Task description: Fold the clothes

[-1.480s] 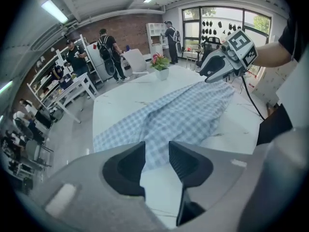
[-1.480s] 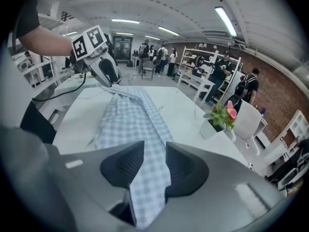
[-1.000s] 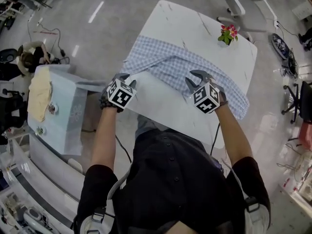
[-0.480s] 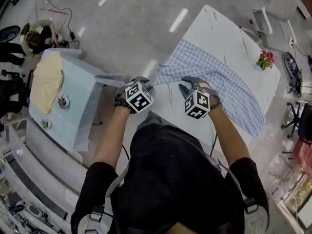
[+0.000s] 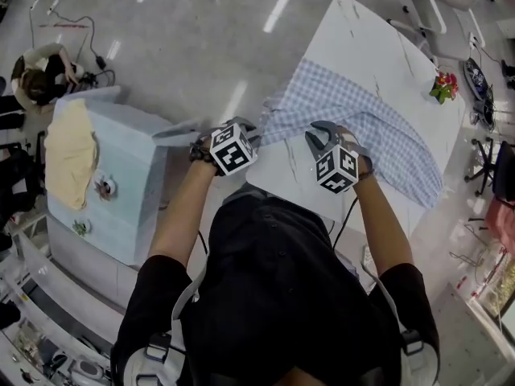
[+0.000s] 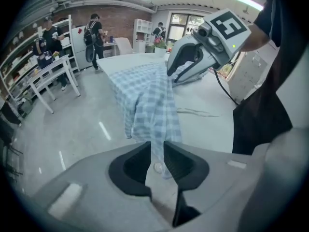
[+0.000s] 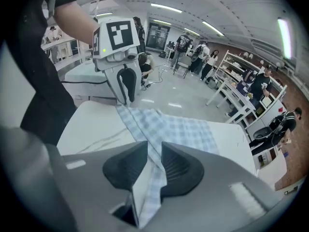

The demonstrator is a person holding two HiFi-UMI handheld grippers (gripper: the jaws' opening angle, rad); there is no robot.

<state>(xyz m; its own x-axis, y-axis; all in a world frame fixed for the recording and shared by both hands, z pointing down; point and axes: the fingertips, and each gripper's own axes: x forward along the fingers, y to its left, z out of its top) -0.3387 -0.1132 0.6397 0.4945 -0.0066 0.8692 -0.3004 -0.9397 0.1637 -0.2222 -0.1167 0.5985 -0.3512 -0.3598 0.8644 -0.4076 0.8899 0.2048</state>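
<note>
A blue-and-white checked shirt lies stretched along the white marble table, and its near end reaches the table's near left corner. My left gripper is at that corner, off the table's edge. Its jaws have just been closing and now pinch a hanging strip of the shirt with a button on it; in its own view the left gripper points down at the floor. My right gripper is shut on a folded edge of the shirt just above the tabletop, a hand's width from the left gripper.
A light blue cabinet with a yellow cloth on top stands left of me. A flower pot sits at the table's far right edge. A white chair stands beyond the table. A person crouches far left.
Both grippers have moved left to the table's near left corner and come closer together, drawing the shirt's near edge along. The shirt now lies longer and narrower across the table.
</note>
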